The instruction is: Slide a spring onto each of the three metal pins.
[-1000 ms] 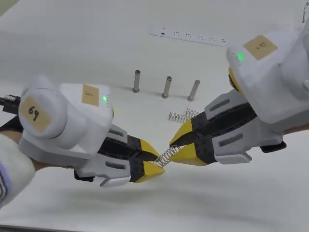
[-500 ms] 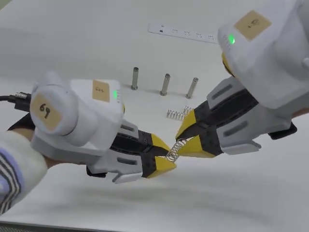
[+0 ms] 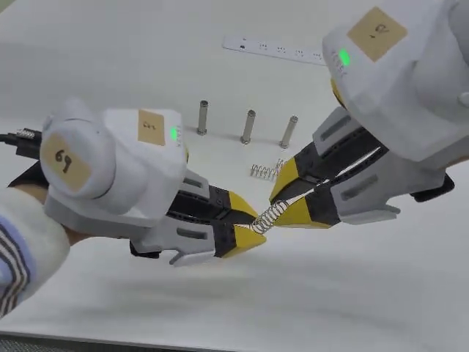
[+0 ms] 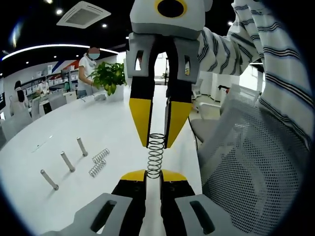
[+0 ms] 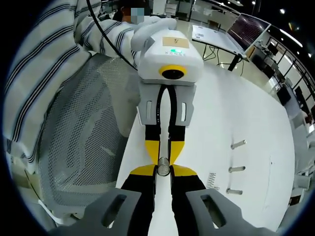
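Three upright metal pins (image 3: 248,127) stand in a row on the white table, also in the left gripper view (image 4: 67,161). Two loose springs (image 3: 265,171) lie just in front of them. A third spring (image 3: 270,216) spans the gap between both grippers above the table. My left gripper (image 3: 248,229) is shut on its lower end; the jaws meet around that end (image 4: 154,169). My right gripper (image 3: 287,199) grips the upper end, its yellow fingers (image 4: 178,115) a spring's width apart. In the right gripper view the spring (image 5: 163,165) sits between both sets of tips.
A white power strip (image 3: 275,50) lies at the far side of the table behind the pins. A mesh office chair (image 4: 246,162) stands off the table's edge. People sit and stand at distant desks, beside a potted plant (image 4: 109,76).
Both grippers stayed joined at the spring. The right one lifted a little and a thin slit now shows between its jaws. The spring tilts more steeply.
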